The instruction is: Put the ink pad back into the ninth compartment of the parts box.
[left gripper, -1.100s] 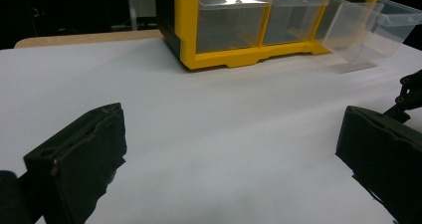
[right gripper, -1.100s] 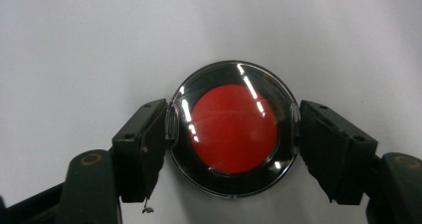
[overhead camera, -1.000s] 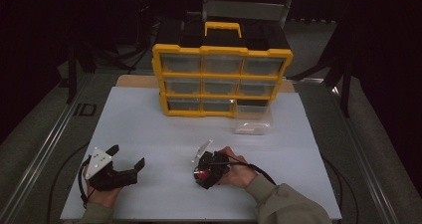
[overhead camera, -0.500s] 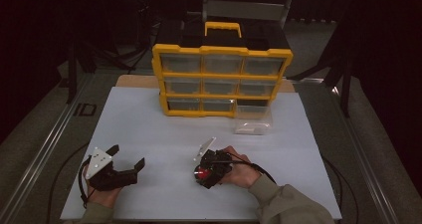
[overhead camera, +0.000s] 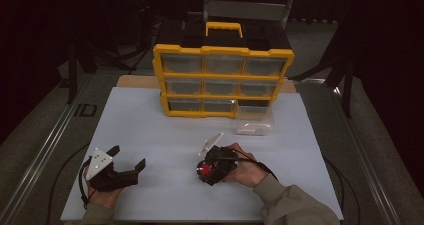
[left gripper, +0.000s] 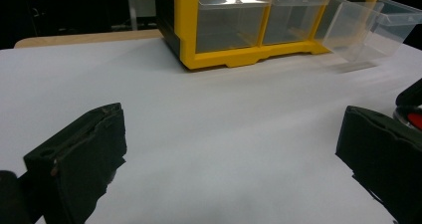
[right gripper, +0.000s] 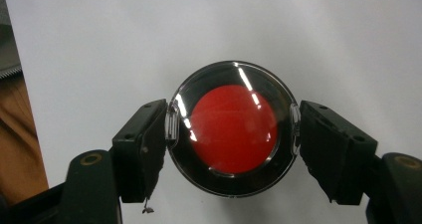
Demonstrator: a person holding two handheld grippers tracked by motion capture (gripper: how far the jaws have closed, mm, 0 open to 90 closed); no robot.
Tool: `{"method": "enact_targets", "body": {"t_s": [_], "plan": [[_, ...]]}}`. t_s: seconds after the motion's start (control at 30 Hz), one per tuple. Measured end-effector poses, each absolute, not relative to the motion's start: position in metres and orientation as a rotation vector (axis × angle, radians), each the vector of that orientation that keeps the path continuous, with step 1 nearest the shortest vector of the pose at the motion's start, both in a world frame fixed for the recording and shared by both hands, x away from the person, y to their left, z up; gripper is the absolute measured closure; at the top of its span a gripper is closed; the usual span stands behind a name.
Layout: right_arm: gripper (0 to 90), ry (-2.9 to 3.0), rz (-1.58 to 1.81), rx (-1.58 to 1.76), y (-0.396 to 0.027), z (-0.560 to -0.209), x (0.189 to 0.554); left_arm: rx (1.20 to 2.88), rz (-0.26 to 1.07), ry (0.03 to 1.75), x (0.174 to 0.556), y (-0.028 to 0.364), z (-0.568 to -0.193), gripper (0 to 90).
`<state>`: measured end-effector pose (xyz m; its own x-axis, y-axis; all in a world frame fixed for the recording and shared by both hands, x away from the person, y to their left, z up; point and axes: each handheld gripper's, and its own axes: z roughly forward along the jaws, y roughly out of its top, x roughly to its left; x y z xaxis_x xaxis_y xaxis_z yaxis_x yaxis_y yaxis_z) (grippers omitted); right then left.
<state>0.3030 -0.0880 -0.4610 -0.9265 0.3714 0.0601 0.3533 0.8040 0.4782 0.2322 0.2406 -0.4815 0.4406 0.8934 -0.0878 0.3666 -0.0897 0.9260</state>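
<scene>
A round clear case with a red disc inside (right gripper: 232,129) sits between the two black jaws of my right gripper (right gripper: 232,134), whose pads press on its two sides. In the high view that gripper (overhead camera: 210,169) points down over the white board, right of the middle, with the red case (overhead camera: 204,170) showing at its tip. My left gripper (overhead camera: 129,160) rests near the board's front left, its jaws wide apart with nothing between them. The left gripper view shows its fingers (left gripper: 84,154) spread over bare white board.
A yellow drawer cabinet (overhead camera: 222,80) with a black top and yellow handle stands at the back of the white board (overhead camera: 150,120). One clear drawer (overhead camera: 255,120) is out of it, lying on the board at its right front corner. Dark floor and metal rails surround the table.
My right gripper has lifted slightly with the round case still in it. The left gripper has stayed in place.
</scene>
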Motion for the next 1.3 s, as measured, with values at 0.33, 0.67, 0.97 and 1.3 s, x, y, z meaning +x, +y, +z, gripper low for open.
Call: {"method": "enact_targets", "body": {"t_s": [0.33, 0.67, 0.97, 1.3], "plan": [[29.8, 2.906, 0.808, 0.613, -0.094, -0.445, 0.308, 1.668, 0.643, 1.108, 0.232, 0.241, -0.481, 0.1], [29.7, 2.879, 0.826, 0.656, -0.102, -0.433, 0.314, 1.667, 0.643, 1.108, 0.232, 0.241, -0.482, 0.1], [29.7, 2.85, 0.844, 0.684, -0.109, -0.425, 0.321, 1.663, 0.648, 1.11, 0.232, 0.241, -0.481, 0.1], [29.7, 2.819, 0.842, 0.725, -0.119, -0.418, 0.328, 1.666, 0.649, 1.11, 0.232, 0.241, -0.482, 0.1]]}}
